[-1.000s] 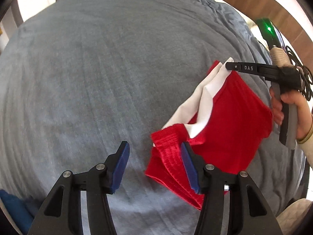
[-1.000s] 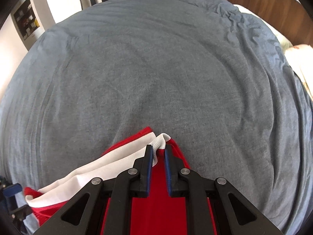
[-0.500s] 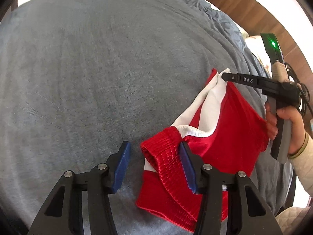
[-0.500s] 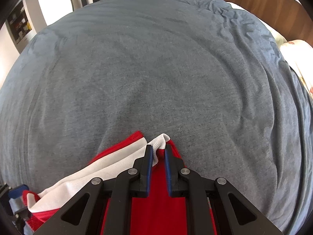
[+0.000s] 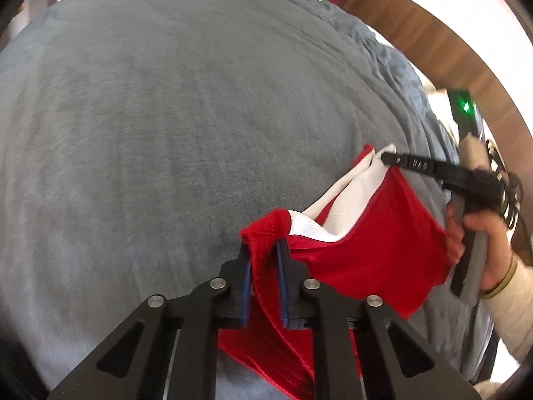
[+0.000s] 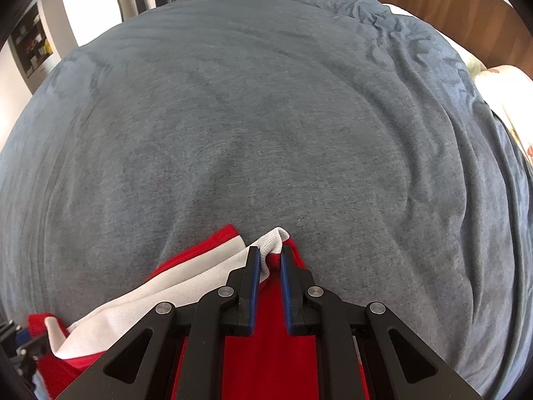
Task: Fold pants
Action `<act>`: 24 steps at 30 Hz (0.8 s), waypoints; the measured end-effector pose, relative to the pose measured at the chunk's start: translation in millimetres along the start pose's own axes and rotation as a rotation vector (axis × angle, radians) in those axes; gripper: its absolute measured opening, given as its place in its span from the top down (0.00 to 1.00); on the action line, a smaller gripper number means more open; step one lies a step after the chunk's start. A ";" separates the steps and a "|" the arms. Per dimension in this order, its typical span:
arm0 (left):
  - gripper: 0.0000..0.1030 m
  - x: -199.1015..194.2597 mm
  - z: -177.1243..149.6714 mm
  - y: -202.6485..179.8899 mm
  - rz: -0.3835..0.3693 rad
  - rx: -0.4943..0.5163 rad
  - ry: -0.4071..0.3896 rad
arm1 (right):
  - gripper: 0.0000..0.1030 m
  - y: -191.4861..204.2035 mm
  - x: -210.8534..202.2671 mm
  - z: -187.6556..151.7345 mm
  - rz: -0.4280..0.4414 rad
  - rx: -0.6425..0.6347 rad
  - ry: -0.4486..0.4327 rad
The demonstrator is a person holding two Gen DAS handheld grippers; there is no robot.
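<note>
Now clamped: left gripper (image 5: 263, 250), jaws just closing, on red pants (image 5: 366, 250) waistband; right gripper (image 6: 269, 260) pinching white trim. Pants on grey bedspread (image 6: 266, 116), lower part hidden behind grippers.

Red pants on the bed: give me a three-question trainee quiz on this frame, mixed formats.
1. True or false: the left gripper is open and clear of the red pants.
2. Which part does the right gripper pinch? A) white trim corner B) grey bedcover C) nothing
3. Fill in: both grippers are shut on the ____.

Key: 1 false, its jaws have just closed on a red fold; 2 A; 3 pants.
</note>
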State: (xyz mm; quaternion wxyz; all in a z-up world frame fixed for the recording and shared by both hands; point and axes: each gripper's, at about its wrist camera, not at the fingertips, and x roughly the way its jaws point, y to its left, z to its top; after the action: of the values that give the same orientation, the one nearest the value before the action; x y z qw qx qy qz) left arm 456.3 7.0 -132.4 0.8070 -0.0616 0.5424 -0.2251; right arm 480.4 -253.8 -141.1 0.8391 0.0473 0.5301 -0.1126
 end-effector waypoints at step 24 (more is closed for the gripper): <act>0.90 -40.1 -42.9 2.9 0.079 -0.270 -0.054 | 0.88 24.1 -13.5 12.5 0.030 -0.027 -0.022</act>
State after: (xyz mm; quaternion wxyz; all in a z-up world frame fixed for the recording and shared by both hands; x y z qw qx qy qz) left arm 406.0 33.0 -116.8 0.8141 -0.1541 0.5477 -0.1163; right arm 491.5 -231.0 -124.6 0.8469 0.0429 0.5216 -0.0936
